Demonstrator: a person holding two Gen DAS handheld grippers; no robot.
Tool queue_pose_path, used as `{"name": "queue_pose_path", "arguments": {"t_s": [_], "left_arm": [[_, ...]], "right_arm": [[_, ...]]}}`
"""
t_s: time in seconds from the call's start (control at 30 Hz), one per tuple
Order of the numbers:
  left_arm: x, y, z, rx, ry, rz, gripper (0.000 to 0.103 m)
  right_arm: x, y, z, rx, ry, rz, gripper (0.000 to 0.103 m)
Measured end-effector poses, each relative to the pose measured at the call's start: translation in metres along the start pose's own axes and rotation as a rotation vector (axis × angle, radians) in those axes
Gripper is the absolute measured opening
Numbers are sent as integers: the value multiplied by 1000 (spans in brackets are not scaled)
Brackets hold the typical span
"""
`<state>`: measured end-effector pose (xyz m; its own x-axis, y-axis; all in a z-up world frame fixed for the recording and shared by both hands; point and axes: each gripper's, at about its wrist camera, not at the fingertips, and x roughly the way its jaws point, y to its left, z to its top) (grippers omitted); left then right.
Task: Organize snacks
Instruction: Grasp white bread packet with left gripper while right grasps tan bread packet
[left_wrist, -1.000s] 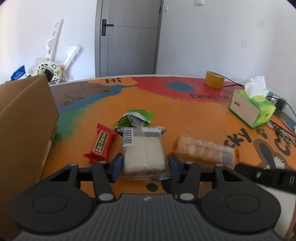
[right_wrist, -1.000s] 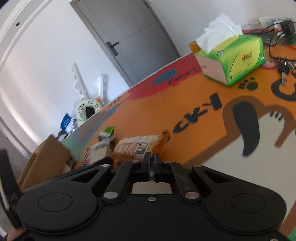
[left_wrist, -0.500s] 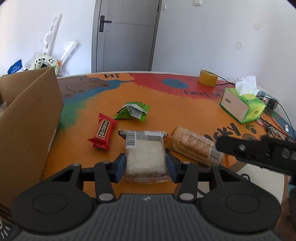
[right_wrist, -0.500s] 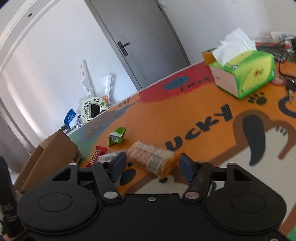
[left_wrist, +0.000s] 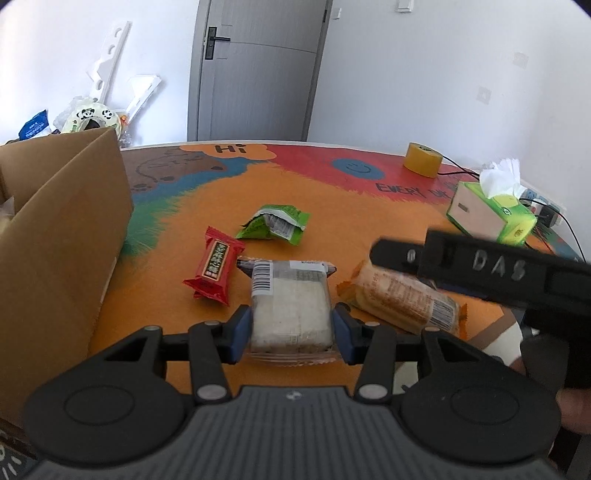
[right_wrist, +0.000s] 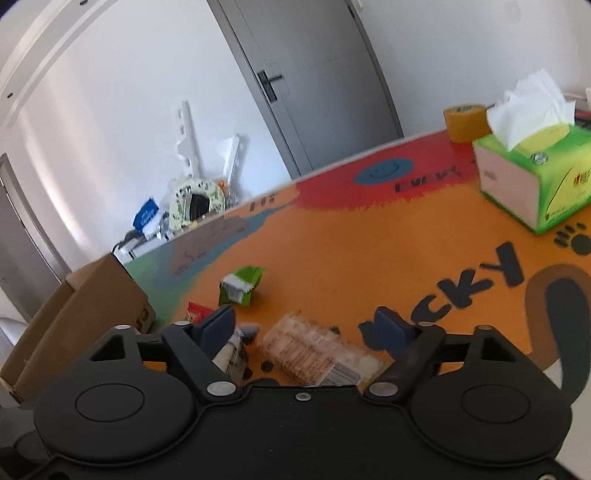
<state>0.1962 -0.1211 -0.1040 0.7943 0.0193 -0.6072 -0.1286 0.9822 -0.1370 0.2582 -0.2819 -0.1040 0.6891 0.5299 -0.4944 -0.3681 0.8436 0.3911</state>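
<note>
Glossy cartoon-printed table (left_wrist: 332, 206), orange, lettered "Hi" and "EVERY". Plain brown cardboard box (left_wrist: 62, 236) at left. Left gripper (left_wrist: 291, 330) clamped on clear-wrapped, barcoded white cake block (left_wrist: 290, 310). Right gripper (right_wrist: 306, 326) spread wide above long cracker pack (right_wrist: 314, 354). Beside these, red bar (left_wrist: 214, 267), crumpled green packet (left_wrist: 275, 226).

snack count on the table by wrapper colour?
Red wrapper: 1
Green wrapper: 1
Clear wrapper, white cake, between the left gripper's fingers: 1
Orange-edged clear wrapper: 1
Total: 4
</note>
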Motion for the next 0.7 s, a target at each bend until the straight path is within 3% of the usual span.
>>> {"name": "queue_pose_path", "arguments": {"t_s": [0.2,0.27,0.33,0.5,0.63,0.7], "left_arm": [[1,0,0,9,-8,14,47],[0,-2,-2,24,-14,20,47],[-2,-4,-3,36,-15,20,46],[-6,2,-4,15,-8,11,45],[-13,4,-4,1,-9,-3,44],[-18,4,-3,1,-20,-8,44]], "right_arm": [[-3,2,-12,-14,45,-8,63],[-7,2,-15,-3,47,-4,55],[-11,-1,-16,16,55,15,36],[-23,-1,-23,-1,47,7,36],[-33,0,-25,12,27,3,22],[-37,2,-23,13,22,3,22]]}}
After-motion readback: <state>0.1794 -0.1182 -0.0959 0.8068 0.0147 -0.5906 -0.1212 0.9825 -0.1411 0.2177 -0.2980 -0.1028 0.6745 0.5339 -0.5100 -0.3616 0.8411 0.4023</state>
